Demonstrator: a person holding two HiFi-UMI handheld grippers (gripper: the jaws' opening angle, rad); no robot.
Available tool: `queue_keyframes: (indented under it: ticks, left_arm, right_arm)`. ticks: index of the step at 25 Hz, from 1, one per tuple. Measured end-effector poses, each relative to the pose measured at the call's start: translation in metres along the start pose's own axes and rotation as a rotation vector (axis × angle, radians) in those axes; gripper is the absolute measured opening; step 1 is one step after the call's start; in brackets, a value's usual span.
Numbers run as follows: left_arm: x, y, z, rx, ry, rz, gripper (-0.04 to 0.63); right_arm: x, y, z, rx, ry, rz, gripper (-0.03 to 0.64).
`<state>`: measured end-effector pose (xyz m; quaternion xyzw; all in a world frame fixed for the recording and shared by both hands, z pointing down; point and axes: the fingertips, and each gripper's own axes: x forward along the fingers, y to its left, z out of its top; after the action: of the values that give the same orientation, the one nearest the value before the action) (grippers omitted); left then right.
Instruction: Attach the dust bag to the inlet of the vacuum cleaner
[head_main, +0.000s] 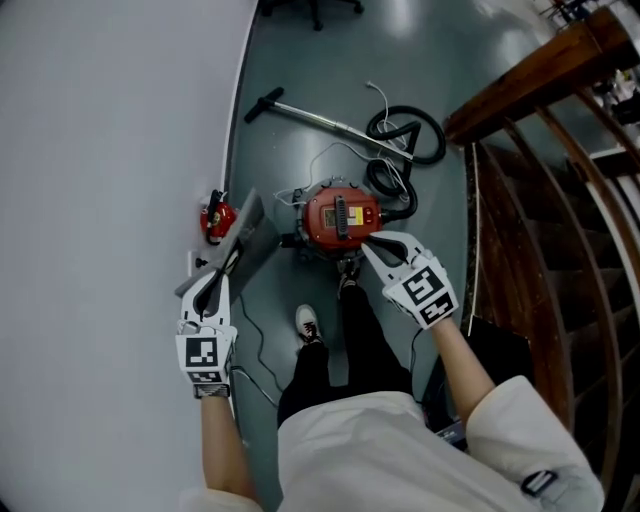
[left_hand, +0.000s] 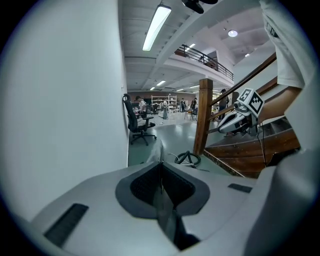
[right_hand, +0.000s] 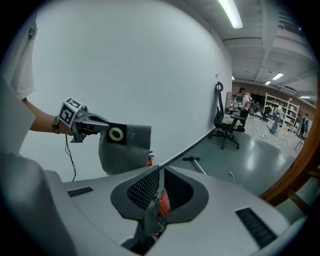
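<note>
A grey fabric dust bag (head_main: 248, 235) hangs from my left gripper (head_main: 229, 267), which is shut on its edge. The left gripper view shows the bag (left_hand: 158, 152) edge-on between the closed pads. The right gripper view shows the bag (right_hand: 127, 155) flat, with a black collar and a white ring (right_hand: 116, 134) at its top beside the left gripper (right_hand: 97, 125). The red vacuum cleaner (head_main: 340, 216) stands on the floor ahead of my feet. My right gripper (head_main: 368, 243) is shut and holds nothing, its tips just over the cleaner's near right side. A bit of the red cleaner (right_hand: 162, 204) shows below its jaws.
A black hose (head_main: 405, 135) and a metal wand (head_main: 310, 115) lie on the floor beyond the cleaner. A small red extinguisher (head_main: 217, 218) stands at the curved white wall (head_main: 110, 180). A wooden staircase (head_main: 540, 200) fills the right side. An office chair (left_hand: 137, 122) stands further off.
</note>
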<state>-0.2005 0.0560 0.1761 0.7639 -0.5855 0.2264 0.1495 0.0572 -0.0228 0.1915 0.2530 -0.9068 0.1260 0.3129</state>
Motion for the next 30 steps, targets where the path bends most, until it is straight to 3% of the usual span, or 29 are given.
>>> queue_keyframes:
  ticks: [7,24,30]
  left_arm:
    - [0.023,0.016,-0.039,-0.046,0.063,0.046,0.02]
    - [0.104,0.024,-0.122,-0.21,0.077,0.087,0.02]
    - [0.124,0.021,-0.158,-0.214,0.119,0.074,0.02]
  right_arm:
    - [0.035,-0.011,-0.024,0.076,-0.002,0.001,0.032]
    - [0.12,-0.047,-0.105,0.197,0.073,0.016,0.032]
    - [0.145,-0.056,-0.135,0.221,0.108,0.016,0.032]
